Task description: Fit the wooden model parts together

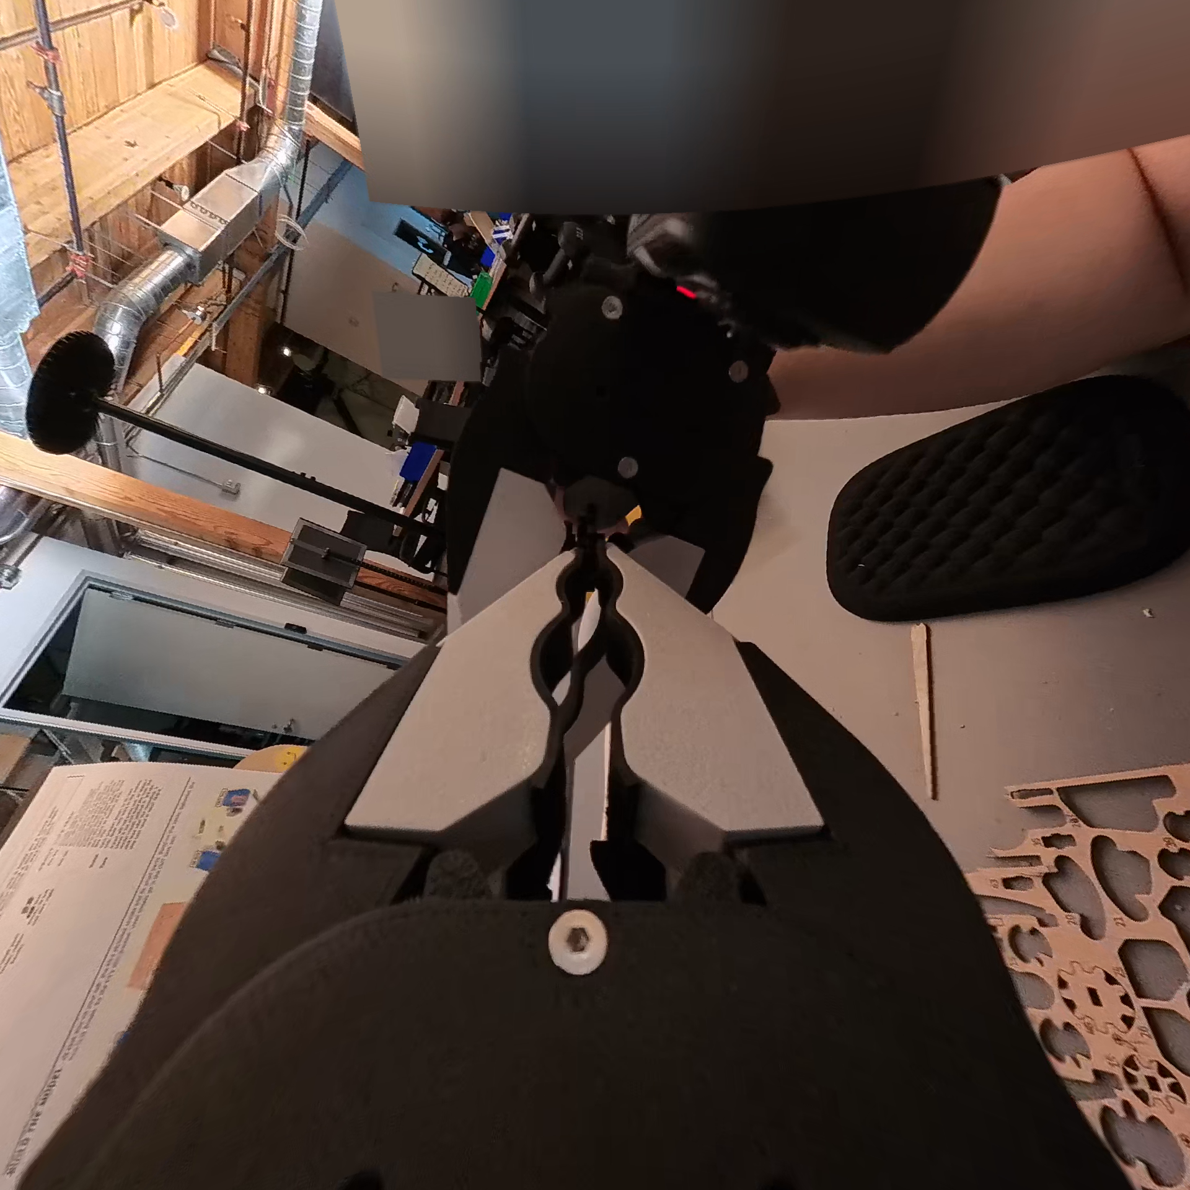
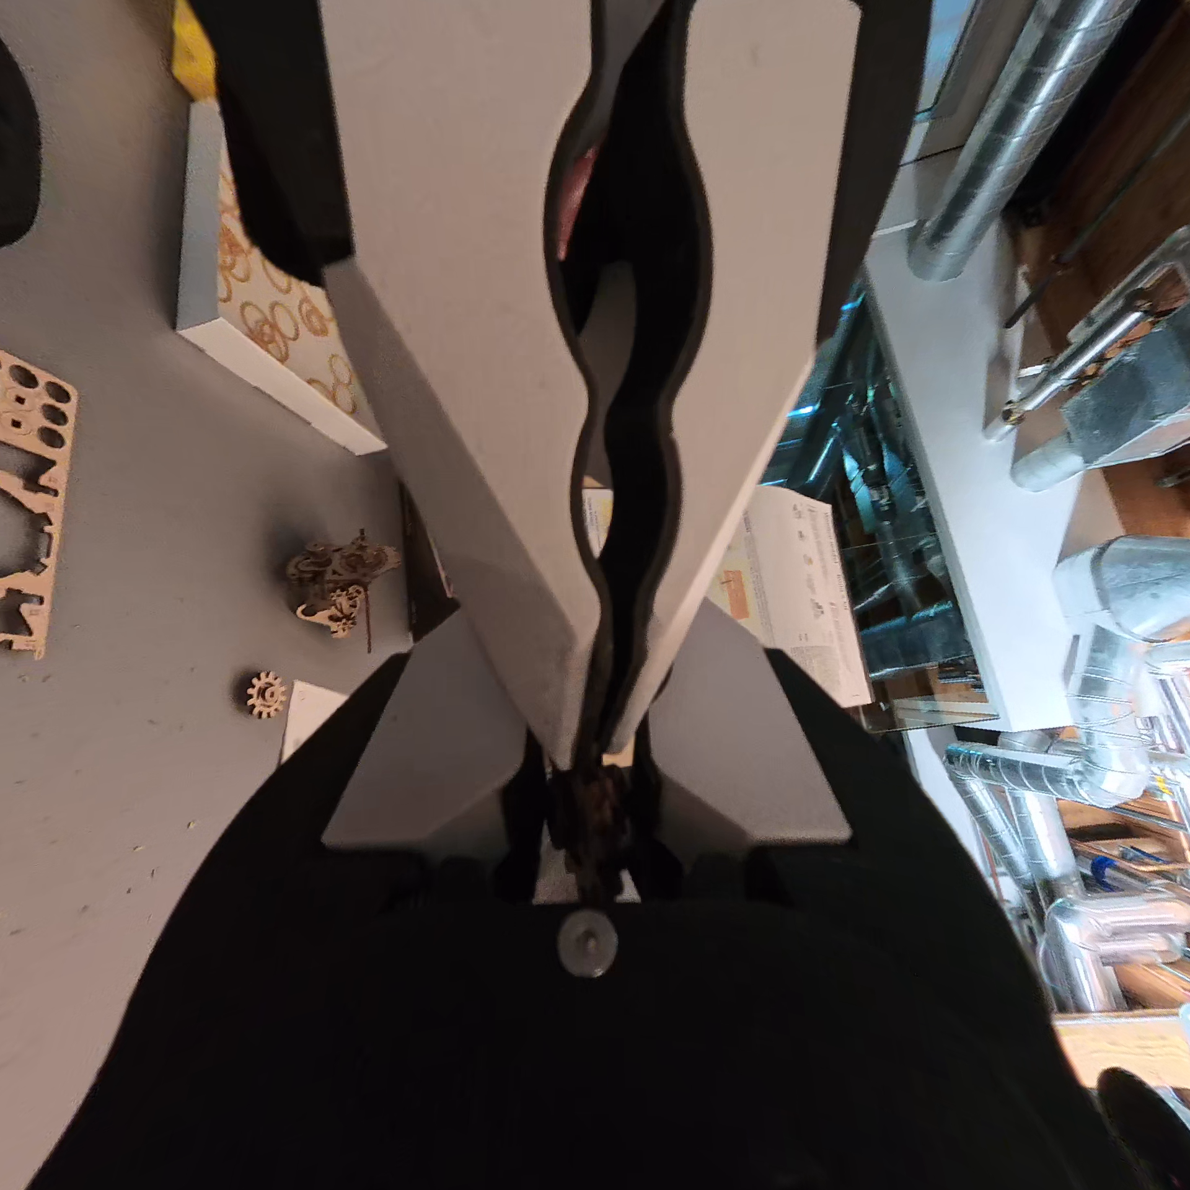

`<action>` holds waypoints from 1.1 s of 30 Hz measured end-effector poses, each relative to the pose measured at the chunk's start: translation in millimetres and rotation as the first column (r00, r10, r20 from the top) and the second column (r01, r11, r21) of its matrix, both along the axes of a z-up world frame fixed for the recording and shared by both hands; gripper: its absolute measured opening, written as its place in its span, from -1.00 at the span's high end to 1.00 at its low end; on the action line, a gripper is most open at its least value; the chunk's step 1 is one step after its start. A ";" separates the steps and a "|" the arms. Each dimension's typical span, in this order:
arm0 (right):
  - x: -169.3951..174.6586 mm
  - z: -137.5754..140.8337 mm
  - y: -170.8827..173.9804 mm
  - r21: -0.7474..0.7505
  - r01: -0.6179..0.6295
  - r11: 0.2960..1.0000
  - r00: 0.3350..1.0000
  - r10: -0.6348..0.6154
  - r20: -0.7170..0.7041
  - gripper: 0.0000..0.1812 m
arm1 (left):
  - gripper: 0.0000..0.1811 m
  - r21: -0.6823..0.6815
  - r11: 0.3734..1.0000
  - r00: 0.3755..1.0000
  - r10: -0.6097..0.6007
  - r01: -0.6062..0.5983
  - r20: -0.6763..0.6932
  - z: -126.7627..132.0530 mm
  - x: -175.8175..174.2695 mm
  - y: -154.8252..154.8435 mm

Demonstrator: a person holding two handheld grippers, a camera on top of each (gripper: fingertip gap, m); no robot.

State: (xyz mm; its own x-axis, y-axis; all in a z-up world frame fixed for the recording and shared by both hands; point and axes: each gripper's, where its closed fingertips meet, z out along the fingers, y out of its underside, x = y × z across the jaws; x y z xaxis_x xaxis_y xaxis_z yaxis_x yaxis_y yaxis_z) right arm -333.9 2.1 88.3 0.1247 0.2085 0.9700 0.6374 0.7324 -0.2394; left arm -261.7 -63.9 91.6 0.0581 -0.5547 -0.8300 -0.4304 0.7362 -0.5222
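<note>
Grey worktop (image 2: pixel 161 515) carries a pale laser-cut wooden sheet with punched-out holes (image 1: pixel 1107 953) at its edge, a printed instruction sheet (image 1: pixel 96 901), a black quilted pad (image 1: pixel 1004 502) and a thin wooden stick (image 1: pixel 924 708). The left hand-held gripper (image 1: pixel 587 560), grey fingers with black wavy inner edges, is closed tip to tip with the right hand-held gripper (image 1: pixel 583 515), both pinching a small dark part too shadowed to identify. In the right wrist view, a half-built wooden gear assembly (image 2: pixel 338 589) and a loose small wooden gear (image 2: pixel 265 694) lie on the worktop, well left of the grippers.
</note>
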 end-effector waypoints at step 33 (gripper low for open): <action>-0.3 36.1 -22.3 0.210 -0.041 0.977 0.990 0.068 -0.120 0.72 | 1.00 0.254 0.962 0.995 -0.100 0.098 -0.005 9.0 -6.2 -20.8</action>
State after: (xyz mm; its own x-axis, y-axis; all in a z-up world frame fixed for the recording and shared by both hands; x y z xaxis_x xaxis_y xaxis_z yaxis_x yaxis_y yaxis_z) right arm -334.2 -20.2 124.4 0.2427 0.0147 0.9700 0.5694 0.8074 -0.1547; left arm -267.8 -84.8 100.7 0.0211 -0.3290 -0.9441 -0.3452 0.8838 -0.3157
